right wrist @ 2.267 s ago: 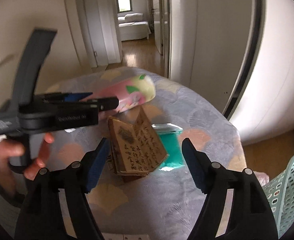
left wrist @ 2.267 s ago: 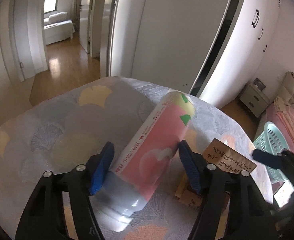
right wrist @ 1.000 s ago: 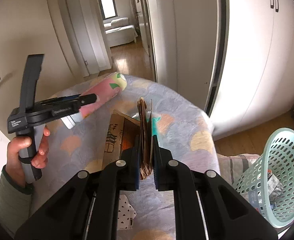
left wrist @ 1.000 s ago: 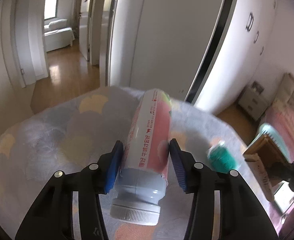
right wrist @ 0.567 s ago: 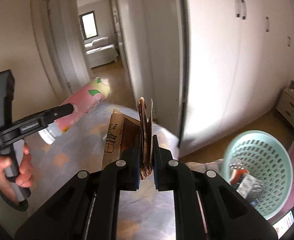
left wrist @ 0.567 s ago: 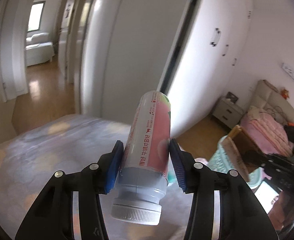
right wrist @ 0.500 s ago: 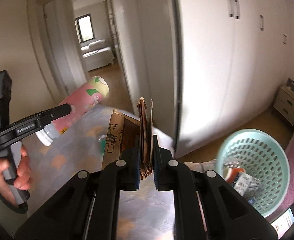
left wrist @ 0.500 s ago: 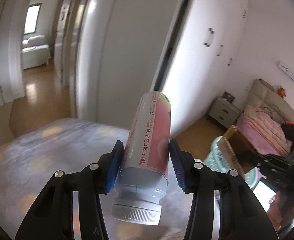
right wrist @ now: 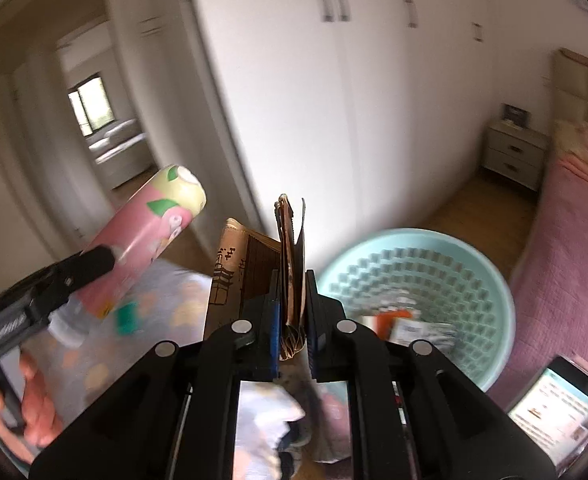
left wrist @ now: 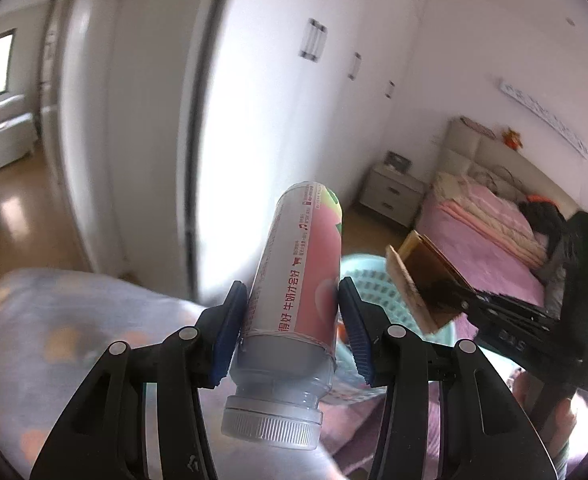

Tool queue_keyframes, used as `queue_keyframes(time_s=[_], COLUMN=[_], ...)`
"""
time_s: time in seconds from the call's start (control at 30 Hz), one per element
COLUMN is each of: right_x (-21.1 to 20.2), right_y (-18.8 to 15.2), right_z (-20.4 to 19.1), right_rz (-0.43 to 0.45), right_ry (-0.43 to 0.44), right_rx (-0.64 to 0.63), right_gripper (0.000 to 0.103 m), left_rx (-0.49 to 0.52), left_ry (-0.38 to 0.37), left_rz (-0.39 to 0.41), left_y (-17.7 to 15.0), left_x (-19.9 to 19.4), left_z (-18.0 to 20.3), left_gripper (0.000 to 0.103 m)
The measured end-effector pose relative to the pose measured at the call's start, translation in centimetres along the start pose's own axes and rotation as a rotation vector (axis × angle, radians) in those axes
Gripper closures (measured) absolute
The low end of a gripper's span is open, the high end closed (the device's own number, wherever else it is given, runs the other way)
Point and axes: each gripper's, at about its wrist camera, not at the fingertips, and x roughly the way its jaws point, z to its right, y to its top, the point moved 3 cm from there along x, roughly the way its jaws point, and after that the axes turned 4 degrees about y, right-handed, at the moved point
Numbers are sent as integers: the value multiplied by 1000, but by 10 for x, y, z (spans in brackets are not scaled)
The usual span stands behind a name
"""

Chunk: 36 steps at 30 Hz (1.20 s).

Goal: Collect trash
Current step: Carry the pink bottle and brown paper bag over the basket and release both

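My left gripper (left wrist: 291,312) is shut on a pink bottle (left wrist: 298,280) with a grey screw cap pointing back at the camera. In the right wrist view the same bottle (right wrist: 141,236) shows at the left, held off the table. My right gripper (right wrist: 292,300) is shut on a flattened brown paper carton (right wrist: 289,248) with printed drawings; in the left wrist view that carton (left wrist: 418,280) hangs at the right. A mint-green perforated basket (right wrist: 446,264) with some trash inside lies just right of and beyond the carton, and its rim (left wrist: 374,276) peeks behind the bottle.
A table with a patterned grey cloth (left wrist: 53,320) lies at the lower left, a small green item (right wrist: 125,316) on it. White wardrobe doors (right wrist: 334,100) stand ahead. A pink bed (left wrist: 490,232), a nightstand (right wrist: 514,152) and a lit screen (right wrist: 558,400) are at the right.
Both grippers have swung right, away from the table, each keeping its grip. The basket has come into view in front of the carton and behind the bottle.
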Motion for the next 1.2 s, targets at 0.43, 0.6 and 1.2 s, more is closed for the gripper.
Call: queue_keyframes(time_s=[0.43, 0.6, 1.2], right_x=[29, 41, 40], right_y=[-9, -13, -21], right_z=[95, 120, 127], right_rz=[-76, -97, -92], right_ry=[-159, -192, -169], right_rx=[187, 240, 268], right_gripper=[94, 94, 47], left_rx=[81, 97, 79], left_ry=[-82, -75, -58], left_rz=[-158, -205, -132], left_y=[-20, -26, -25], left_x=[92, 122, 83], left_z=[81, 94, 78], left_gripper=[57, 56, 50])
